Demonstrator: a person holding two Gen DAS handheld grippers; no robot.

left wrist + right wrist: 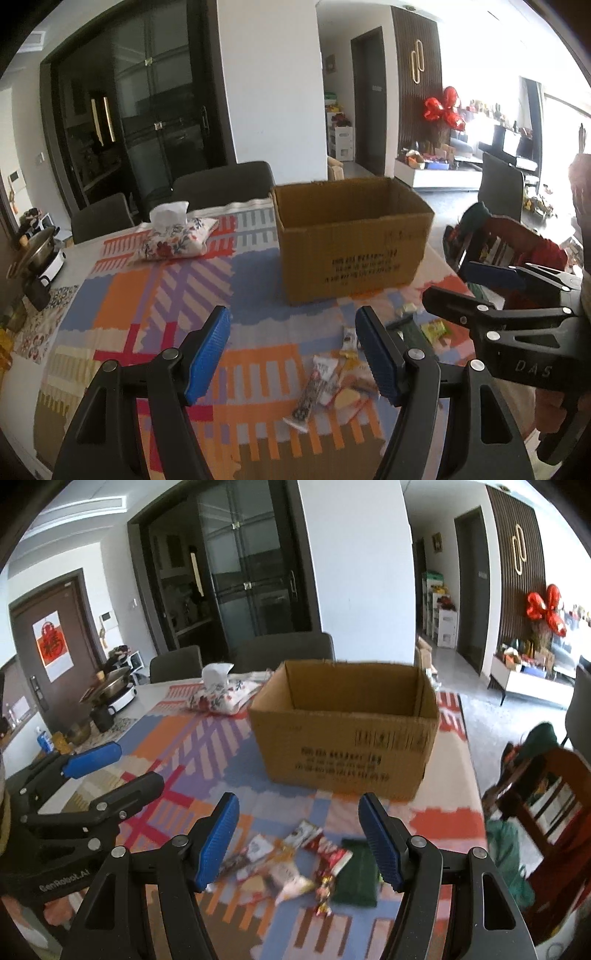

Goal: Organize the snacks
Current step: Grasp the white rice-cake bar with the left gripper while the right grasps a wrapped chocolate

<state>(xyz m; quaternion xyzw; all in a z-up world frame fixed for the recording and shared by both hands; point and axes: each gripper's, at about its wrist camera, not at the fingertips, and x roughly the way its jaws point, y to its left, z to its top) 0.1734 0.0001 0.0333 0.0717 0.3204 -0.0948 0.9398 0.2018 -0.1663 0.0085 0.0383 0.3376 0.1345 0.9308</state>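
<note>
Dining-room setting: a table (79,254) covered by a patchwork-pattern cloth (207,753) in orange, blue, lilac and red stands before dark glass doors (147,122) and a white pillar (269,81), with grey chairs (225,184) at its far edge. An open cardboard box (347,734) sits on the cloth toward the far right part of the table; its interior floor is not visible, and the printing on its front is blurred. A floral tissue pouch (177,240) lies near the far edge, left of the box. A pot on a white cooker (118,694) occupies the far left corner.

Snack packets (295,864) lie in a loose, overlapping heap near the table's near edge, in front of the box and apart from it; a dark green packet (356,878) lies at the heap's right. Individual labels are illegible.

Left gripper (293,354): jaws spread, nothing between them, above the cloth. Right gripper (299,842): jaws spread, empty, above the heap.
</note>
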